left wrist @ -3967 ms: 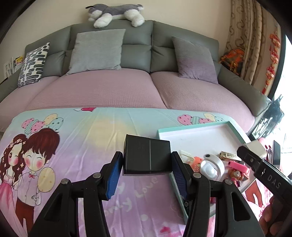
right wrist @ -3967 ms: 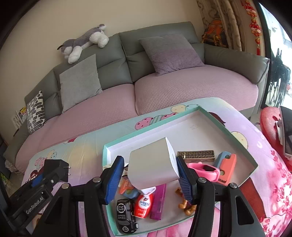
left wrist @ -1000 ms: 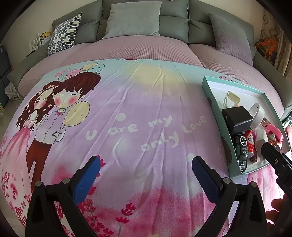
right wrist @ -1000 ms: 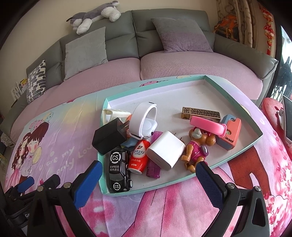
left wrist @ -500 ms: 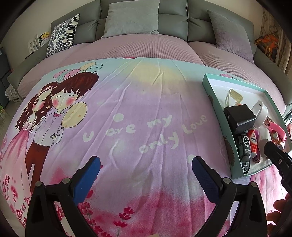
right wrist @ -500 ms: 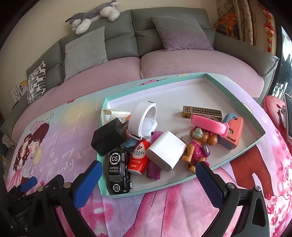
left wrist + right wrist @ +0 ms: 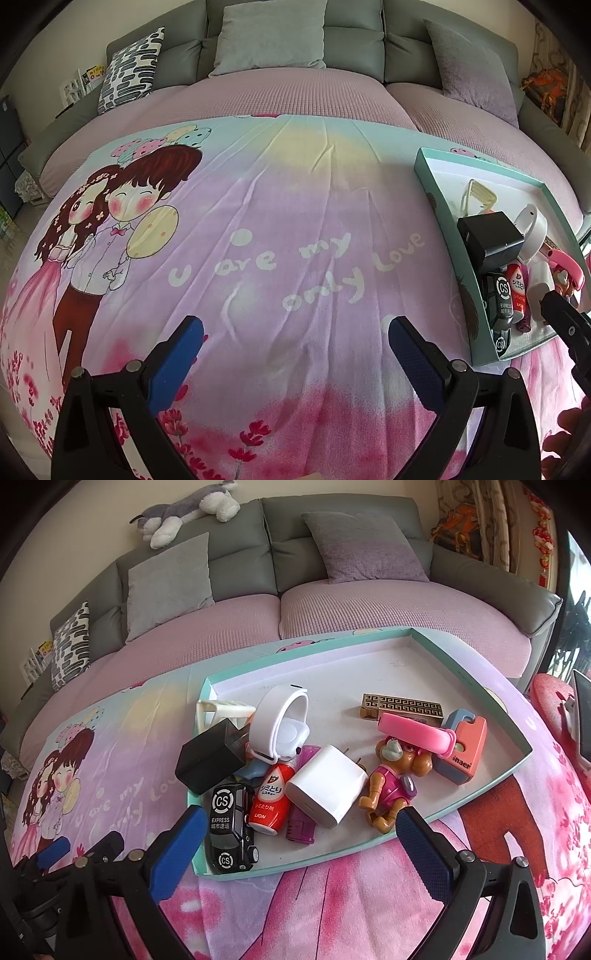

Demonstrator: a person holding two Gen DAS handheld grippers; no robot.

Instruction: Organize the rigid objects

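1. Both grippers are empty now: left gripper (image 7: 295, 350) spread wide over the bare cartoon cloth (image 7: 258, 221), right gripper (image 7: 303, 843) spread wide just before the teal tray (image 7: 480, 701).
2. Four seconds ago each clamped a charger; now the black charger (image 7: 207, 762) leans at the tray's left edge, partly over the rim, and the white charger (image 7: 327, 788) lies mid-tray beside the red bottle (image 7: 269, 799).
3. Everything I can see sits in the tray, so I judge the gathering essentially finished.
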